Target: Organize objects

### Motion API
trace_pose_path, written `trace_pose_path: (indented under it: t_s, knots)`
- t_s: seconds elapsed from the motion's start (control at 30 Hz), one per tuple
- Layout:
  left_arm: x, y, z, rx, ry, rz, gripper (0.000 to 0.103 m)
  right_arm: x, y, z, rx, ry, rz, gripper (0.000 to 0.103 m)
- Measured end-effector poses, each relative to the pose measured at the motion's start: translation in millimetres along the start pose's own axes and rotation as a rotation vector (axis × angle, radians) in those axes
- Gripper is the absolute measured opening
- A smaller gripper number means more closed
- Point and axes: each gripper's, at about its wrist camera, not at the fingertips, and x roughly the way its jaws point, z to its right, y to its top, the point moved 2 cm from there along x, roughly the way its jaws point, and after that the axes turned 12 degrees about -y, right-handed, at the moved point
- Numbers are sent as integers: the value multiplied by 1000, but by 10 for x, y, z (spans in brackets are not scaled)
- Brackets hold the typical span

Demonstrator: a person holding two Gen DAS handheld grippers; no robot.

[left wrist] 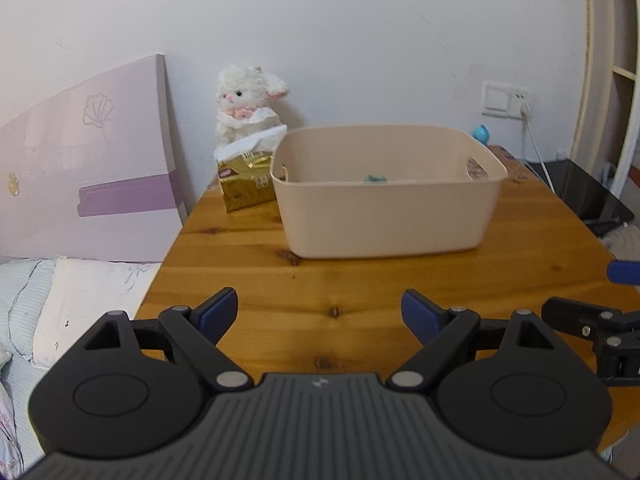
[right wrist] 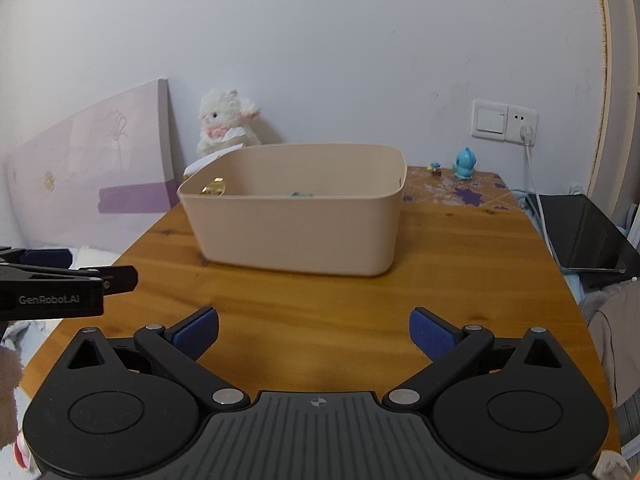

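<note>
Both the left tool (left wrist: 318, 312) and the right tool (right wrist: 314, 332) hover low over the near tabletop (left wrist: 360, 280), jaws wide, holding nothing. The beige bin (right wrist: 296, 232) stands ahead, something teal (left wrist: 375, 178) inside. The blue figurine (right wrist: 464, 165) seems a fair next pick; approach level. A plush lamb (left wrist: 248, 100) leans on the white wall.

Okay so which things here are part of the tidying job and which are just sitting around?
Likely job: beige bin, teal item inside it, left tongs and right tongs, both open.

Just around: plush lamb, gold tissue pack, blue figurine, wall socket.
</note>
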Motion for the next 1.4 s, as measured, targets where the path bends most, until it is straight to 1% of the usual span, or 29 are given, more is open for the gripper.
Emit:
trace_pose_path:
  t_s: [0.13,0.27,0.47,0.63,0.83,1.1,1.4]
  knots:
    - [-71,-113,19,-27,-30,-8,90,-94,-59,-14,-2,14,0,103]
    - [-155,-179,109,-4,-27,3,90,-176,-75,-16,-7,17,6,103]
    - [-318,-217,208,-16,-68,28,90,-306,-97,-26,-8,16,19,103]
    - [-445,-217,262,12,-50,50,90,-357,-106,-42,-12,24,16,103]
    - [-545,-222,253,12,-42,69,90,-387,-114,-54,-14,31,9,103]
    - [-554,-250,232,6,-11,66,90,-384,-114,-43,-19,22,4,103]
    - [-537,-264,161,-23,-10,63,90,-322,-137,-41,-15,14,-17,103]
